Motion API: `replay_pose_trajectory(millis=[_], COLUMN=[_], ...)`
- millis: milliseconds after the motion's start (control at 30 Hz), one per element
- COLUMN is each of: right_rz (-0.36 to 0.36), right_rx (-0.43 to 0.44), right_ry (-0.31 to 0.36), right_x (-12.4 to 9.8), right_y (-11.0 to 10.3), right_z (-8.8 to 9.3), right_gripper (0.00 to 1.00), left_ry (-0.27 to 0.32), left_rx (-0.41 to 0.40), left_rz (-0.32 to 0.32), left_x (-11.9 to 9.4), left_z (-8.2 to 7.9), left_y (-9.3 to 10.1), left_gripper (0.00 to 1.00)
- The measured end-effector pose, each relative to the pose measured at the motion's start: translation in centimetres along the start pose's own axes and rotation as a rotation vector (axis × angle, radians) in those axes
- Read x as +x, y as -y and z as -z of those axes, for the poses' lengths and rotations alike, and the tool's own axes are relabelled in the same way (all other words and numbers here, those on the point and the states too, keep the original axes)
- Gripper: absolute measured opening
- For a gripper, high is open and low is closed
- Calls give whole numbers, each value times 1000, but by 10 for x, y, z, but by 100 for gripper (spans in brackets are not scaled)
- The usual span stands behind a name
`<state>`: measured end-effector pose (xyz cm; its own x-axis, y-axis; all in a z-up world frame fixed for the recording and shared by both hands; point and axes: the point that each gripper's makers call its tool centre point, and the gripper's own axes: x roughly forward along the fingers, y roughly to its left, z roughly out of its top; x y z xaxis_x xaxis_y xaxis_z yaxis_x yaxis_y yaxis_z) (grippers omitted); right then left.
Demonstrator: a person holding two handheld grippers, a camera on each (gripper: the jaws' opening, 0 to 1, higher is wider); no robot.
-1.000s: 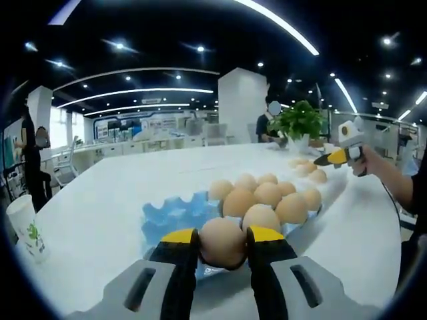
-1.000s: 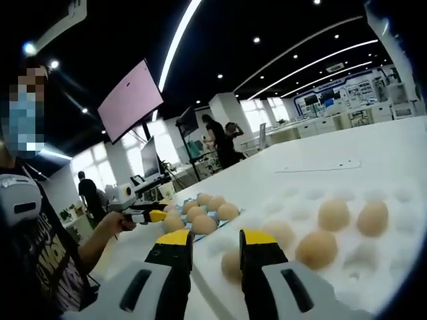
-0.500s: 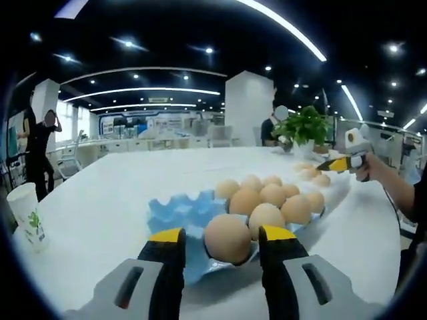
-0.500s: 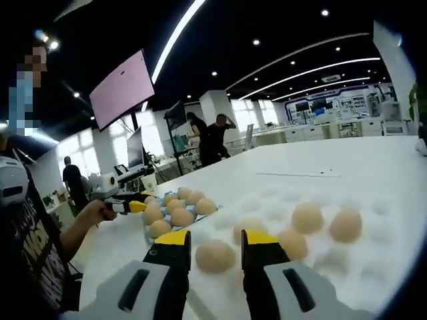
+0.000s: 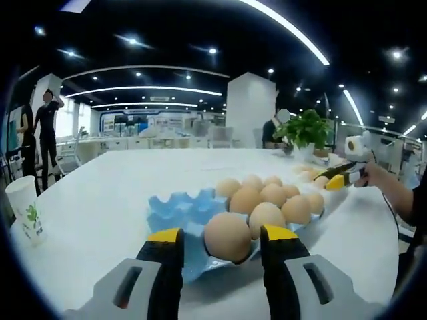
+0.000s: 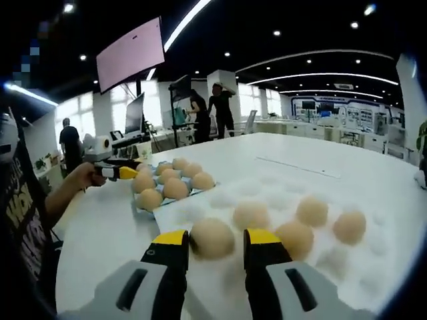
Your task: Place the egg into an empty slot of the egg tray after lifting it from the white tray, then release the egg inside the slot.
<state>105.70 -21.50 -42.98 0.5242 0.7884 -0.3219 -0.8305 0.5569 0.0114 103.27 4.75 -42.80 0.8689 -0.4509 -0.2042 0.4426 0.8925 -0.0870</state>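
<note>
My released left gripper [image 5: 222, 243] flanks an egg [image 5: 227, 237] in the blue egg tray [image 5: 175, 215], bare desk [image 5: 100, 193] at left; my right gripper [image 6: 212, 241] brackets another, grasp unclear.

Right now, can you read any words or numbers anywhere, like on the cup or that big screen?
No text can be read.
Paper cup: a green picture, no letters legible.
Big pink screen: blank glow, nothing to read.
Far wall signs: too small and blurred to read.
</note>
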Motion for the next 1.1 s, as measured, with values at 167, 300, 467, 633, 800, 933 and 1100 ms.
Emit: replay_pose_trajectory(millis=[167,300,467,633,800,933,1100], right_rz=[-16,-14,-12,-8,-6,-9,-9], right_rx=[-18,-31,-7,-4,20,40,49], right_ry=[-12,-9,-6,-1,6,6,5], right_x=[0,-2,-2,-3,-4,-4,-5], right_y=[1,1,4,4,6,6,6], right_z=[0,0,0,0,-1,-1,-2], right_gripper=[30,29,29,29,28,28,28], left_ry=[5,8,2,-2,-9,-21,-38], left_rx=[-4,-4,4,16,19,33,66], left_rz=[-1,-6,-4,-5,5,18,19], left_x=[-1,-1,-1,-3,-5,-6,-8], left_z=[0,0,0,0,1,1,0], left_y=[1,1,2,4,6,9,14], left_gripper=[47,47,47,48,49,49,49])
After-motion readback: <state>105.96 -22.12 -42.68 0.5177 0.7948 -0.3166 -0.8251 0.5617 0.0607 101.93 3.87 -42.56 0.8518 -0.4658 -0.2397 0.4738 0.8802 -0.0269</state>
